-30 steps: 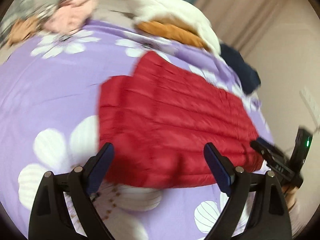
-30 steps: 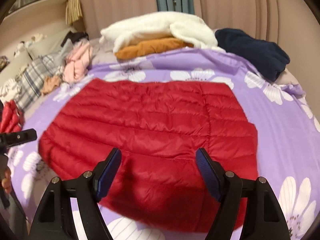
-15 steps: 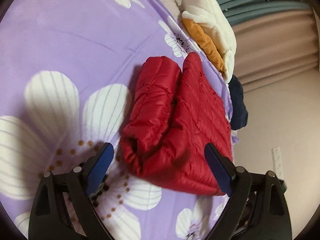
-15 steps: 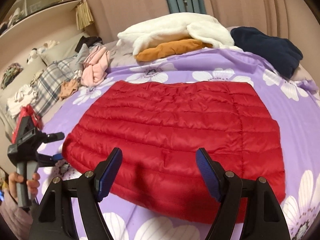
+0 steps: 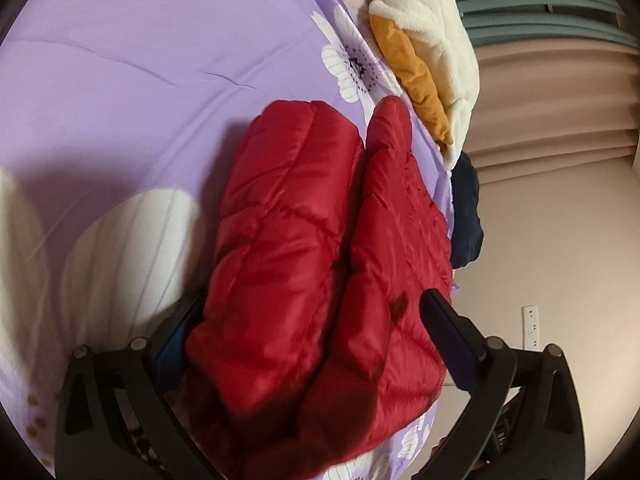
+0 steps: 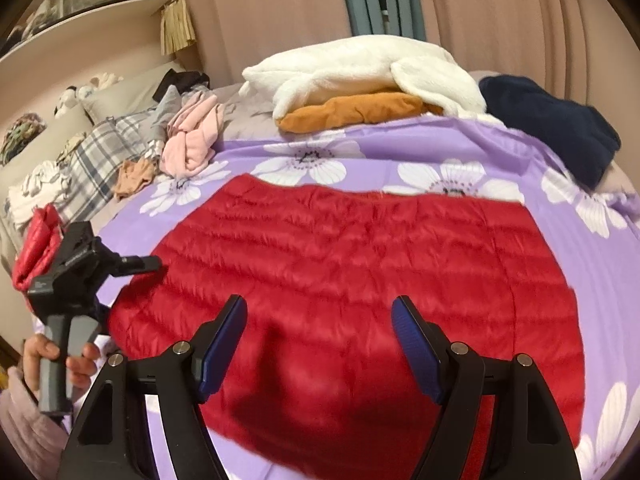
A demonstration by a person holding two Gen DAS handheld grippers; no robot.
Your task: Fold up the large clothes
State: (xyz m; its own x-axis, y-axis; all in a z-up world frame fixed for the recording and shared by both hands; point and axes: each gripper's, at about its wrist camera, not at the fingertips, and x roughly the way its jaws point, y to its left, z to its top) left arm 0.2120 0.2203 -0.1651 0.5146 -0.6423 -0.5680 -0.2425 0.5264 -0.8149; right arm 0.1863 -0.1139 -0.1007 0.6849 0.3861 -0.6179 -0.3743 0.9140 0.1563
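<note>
A red down jacket [image 6: 340,280] lies on a floral purple bedsheet [image 6: 440,144]. The left gripper [image 5: 312,344], jaws just opened wide, straddles its puffy edge. The right gripper [image 6: 320,344] hovers with jaws spread above the near hem.

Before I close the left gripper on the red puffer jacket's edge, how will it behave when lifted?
The red puffer jacket will likely flop and drape; it lies limp on the bedspread. Its puffy quilting suggests lightness. The shiny shell may slip between the left gripper pads.
</note>
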